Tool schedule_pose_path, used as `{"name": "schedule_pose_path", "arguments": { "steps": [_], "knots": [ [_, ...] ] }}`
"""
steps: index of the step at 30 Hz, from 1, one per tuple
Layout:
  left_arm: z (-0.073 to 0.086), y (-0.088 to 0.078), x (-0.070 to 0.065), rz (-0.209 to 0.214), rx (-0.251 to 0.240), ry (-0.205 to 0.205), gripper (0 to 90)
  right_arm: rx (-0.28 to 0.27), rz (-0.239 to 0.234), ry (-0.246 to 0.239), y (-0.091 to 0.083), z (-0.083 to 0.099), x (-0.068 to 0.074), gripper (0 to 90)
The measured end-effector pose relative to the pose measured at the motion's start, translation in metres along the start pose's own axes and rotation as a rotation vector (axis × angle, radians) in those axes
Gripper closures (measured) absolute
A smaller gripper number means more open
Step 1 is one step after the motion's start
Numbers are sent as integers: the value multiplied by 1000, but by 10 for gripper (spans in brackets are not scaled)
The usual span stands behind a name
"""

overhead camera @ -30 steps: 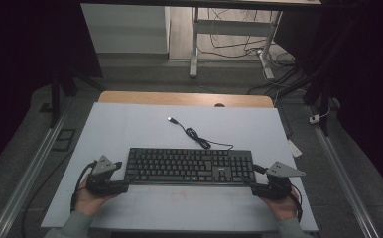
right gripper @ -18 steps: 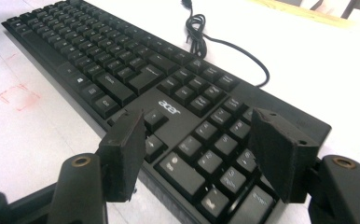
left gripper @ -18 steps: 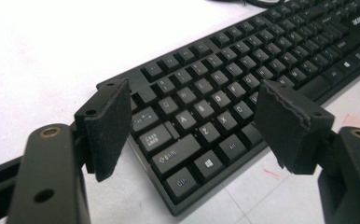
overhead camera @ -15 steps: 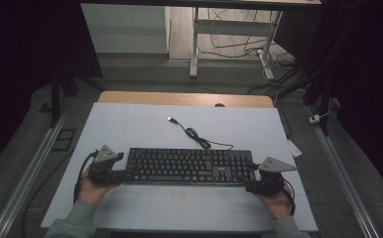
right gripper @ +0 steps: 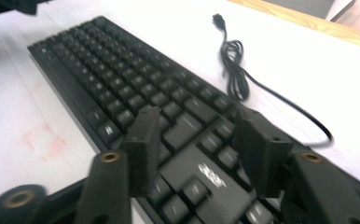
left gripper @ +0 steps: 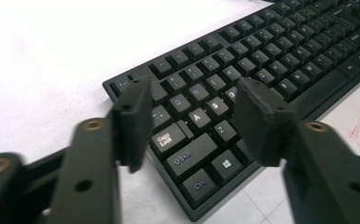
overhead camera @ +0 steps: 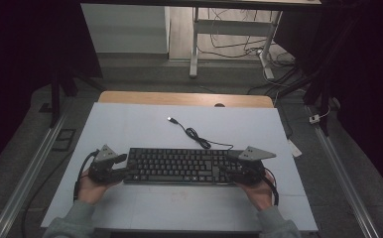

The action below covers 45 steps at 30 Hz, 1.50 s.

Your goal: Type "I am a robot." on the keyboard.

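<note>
The keyboard [overhead camera: 179,166] lies near-centre on the table [overhead camera: 130,124]. The left gripper [overhead camera: 117,171] and right gripper [overhead camera: 231,171] straddle its ends, jaws just narrowing, not yet pinching. Step: grasping both ends. Next, I judge, close fully and lift level.

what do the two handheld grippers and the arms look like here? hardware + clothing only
Both the left gripper and the right gripper are black, each with a grey three-cornered plate on top and a black cable looping back over the hand. The gripper views show flat, blocky matte jaws on arms with brass-coloured rivets. The person wears grey sleeves.
</note>
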<state>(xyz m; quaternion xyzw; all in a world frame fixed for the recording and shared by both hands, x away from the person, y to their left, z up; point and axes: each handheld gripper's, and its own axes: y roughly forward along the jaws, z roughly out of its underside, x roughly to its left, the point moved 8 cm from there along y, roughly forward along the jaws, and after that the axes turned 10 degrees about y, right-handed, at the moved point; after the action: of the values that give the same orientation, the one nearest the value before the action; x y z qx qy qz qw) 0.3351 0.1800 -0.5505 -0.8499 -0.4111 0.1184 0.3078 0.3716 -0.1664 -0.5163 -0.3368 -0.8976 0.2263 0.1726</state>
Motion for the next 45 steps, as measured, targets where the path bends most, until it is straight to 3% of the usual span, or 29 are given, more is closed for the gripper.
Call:
{"name": "schedule_pose_path", "arguments": {
  "steps": [11, 18, 30, 45],
  "knots": [
    [4, 5, -4, 15, 11, 16, 769, 20, -51, 4, 36, -23, 24, 894],
    [8, 8, -5, 24, 27, 24, 882, 16, -88, 19, 52, -30, 32, 896],
    [19, 17, -3, 16, 76, 19, 883, 36, -90, 14, 69, -24, 26, 895],
    [24, 23, -7, 35, 105, 22, 882, 84, -119, -29, 97, -21, 38, 895]
  ]
}}
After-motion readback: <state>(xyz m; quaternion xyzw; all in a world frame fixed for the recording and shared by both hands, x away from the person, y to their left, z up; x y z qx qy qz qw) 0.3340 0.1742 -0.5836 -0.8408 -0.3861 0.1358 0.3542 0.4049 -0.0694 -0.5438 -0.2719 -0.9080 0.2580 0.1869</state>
